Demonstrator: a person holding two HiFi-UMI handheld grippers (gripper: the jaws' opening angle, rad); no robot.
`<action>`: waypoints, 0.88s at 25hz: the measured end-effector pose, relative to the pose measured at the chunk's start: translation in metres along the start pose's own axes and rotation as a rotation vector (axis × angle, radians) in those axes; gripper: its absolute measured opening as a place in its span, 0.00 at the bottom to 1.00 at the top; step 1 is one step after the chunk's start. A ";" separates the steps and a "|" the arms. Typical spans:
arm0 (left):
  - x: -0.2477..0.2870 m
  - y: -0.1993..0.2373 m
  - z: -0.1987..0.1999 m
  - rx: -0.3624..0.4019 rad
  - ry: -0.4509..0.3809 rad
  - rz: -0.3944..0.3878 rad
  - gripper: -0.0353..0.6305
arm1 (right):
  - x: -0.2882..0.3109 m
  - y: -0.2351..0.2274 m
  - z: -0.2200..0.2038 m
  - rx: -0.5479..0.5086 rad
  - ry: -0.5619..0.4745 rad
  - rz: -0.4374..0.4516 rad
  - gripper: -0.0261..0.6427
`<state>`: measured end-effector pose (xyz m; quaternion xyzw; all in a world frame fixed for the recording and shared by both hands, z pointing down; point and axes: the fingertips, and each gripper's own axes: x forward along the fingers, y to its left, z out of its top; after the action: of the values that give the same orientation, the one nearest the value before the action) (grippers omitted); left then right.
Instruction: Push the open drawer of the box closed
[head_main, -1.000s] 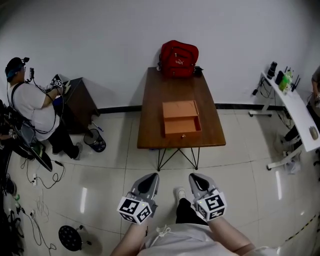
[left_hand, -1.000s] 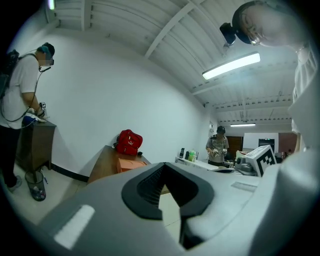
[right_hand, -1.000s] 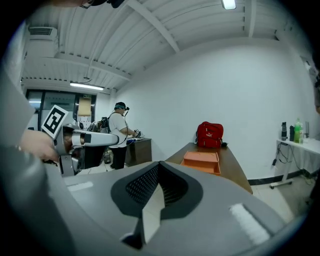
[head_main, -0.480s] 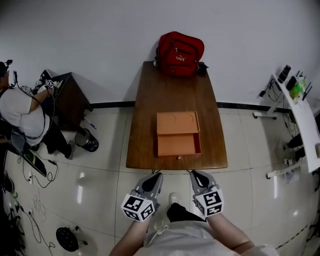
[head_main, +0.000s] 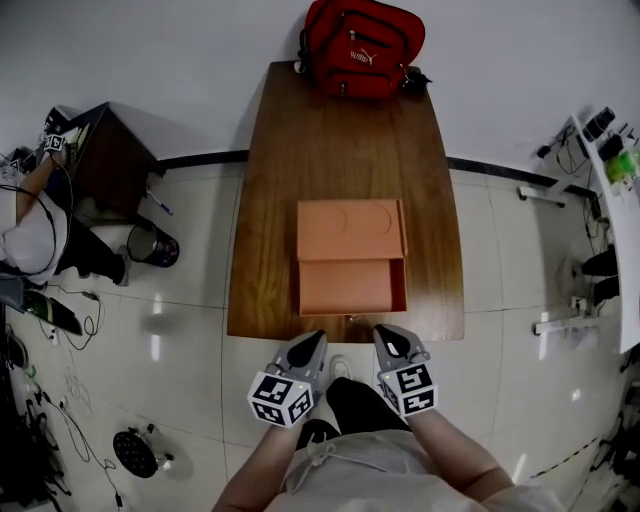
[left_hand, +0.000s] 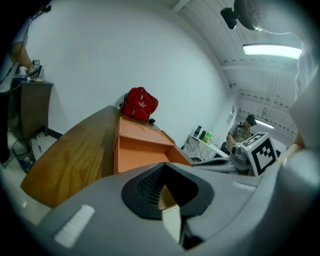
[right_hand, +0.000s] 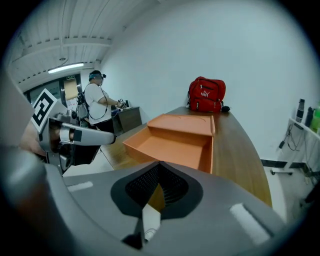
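An orange box (head_main: 350, 230) sits on the brown wooden table (head_main: 340, 140), and its drawer (head_main: 350, 288) is pulled out toward the table's near edge. The empty drawer also shows in the right gripper view (right_hand: 167, 145) and the left gripper view (left_hand: 140, 155). My left gripper (head_main: 305, 350) hangs just short of the table's front edge, left of the drawer front, jaws together and empty. My right gripper (head_main: 392, 343) hangs beside it, in line with the drawer's right corner, also shut on nothing. Neither touches the drawer.
A red backpack (head_main: 362, 48) stands at the table's far end against the wall. Left of the table are a dark cabinet (head_main: 105, 160), a bin (head_main: 150, 245) and a person (head_main: 30, 230). A white desk (head_main: 610, 180) lies at the right.
The table and box have come much closer and larger in the head view. Both grippers now sit at the table's front edge instead of over open floor.
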<state>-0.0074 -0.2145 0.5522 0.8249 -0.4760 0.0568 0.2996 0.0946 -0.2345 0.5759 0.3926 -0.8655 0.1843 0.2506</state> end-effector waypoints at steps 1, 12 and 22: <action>0.006 0.003 -0.005 -0.013 0.009 0.002 0.06 | 0.007 -0.002 -0.005 0.006 0.016 0.000 0.05; 0.044 0.042 -0.039 -0.074 0.100 0.077 0.06 | 0.052 -0.001 -0.033 0.047 0.103 0.041 0.05; 0.060 0.053 -0.027 -0.108 0.110 0.077 0.06 | 0.068 -0.016 -0.023 0.052 0.116 0.050 0.05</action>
<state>-0.0131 -0.2647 0.6205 0.7841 -0.4928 0.0877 0.3669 0.0756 -0.2726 0.6358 0.3658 -0.8541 0.2353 0.2854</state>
